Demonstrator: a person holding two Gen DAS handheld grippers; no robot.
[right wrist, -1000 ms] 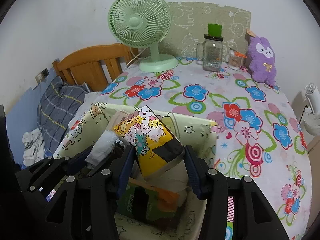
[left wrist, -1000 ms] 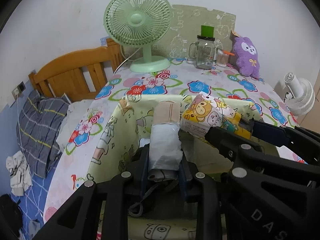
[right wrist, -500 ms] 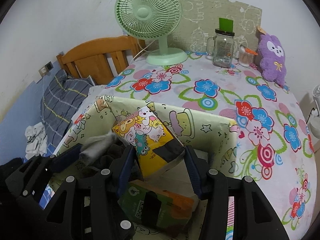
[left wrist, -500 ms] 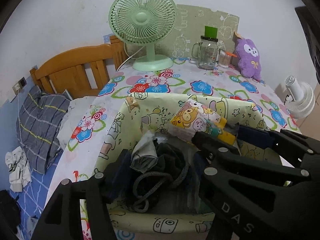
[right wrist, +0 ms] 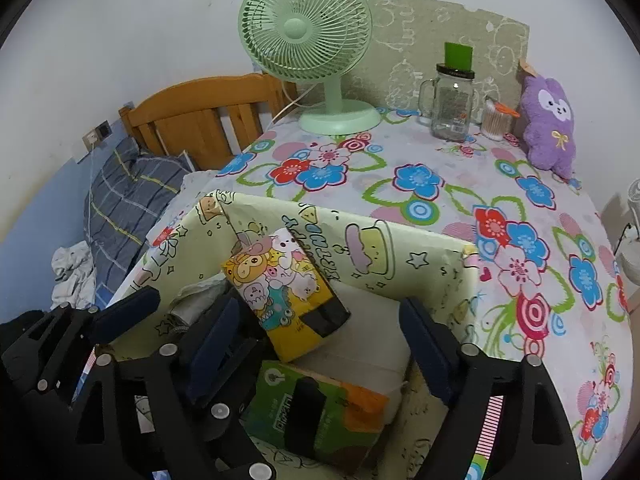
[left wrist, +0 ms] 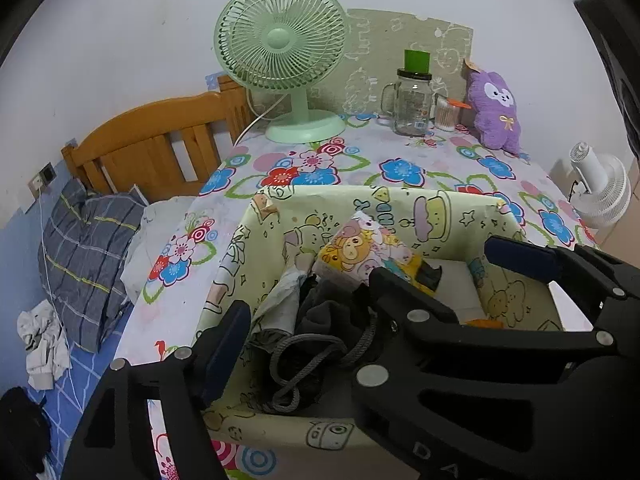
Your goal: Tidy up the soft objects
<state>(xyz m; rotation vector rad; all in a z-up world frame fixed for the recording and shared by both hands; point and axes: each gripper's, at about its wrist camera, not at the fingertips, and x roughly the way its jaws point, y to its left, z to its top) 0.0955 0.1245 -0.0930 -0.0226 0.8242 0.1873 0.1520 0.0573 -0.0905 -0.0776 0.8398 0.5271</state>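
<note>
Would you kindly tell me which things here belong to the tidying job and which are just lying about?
Job: storage box, cartoon tissue pack, green tissue pack, dark drawstring pouch.
Lying about: green fan, glass jar, purple plush toy, cotton swabs.

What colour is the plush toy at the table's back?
Purple plush toy, white face, clearest in right wrist view.

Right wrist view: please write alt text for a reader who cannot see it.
The right claw, open, hovers over a pale green cartoon-print storage box on a flowered tablecloth, with a yellow cartoon tissue pack leaning free between its pads above a green tissue pack. Behind stand a green fan, glass jar and purple plush.
</note>
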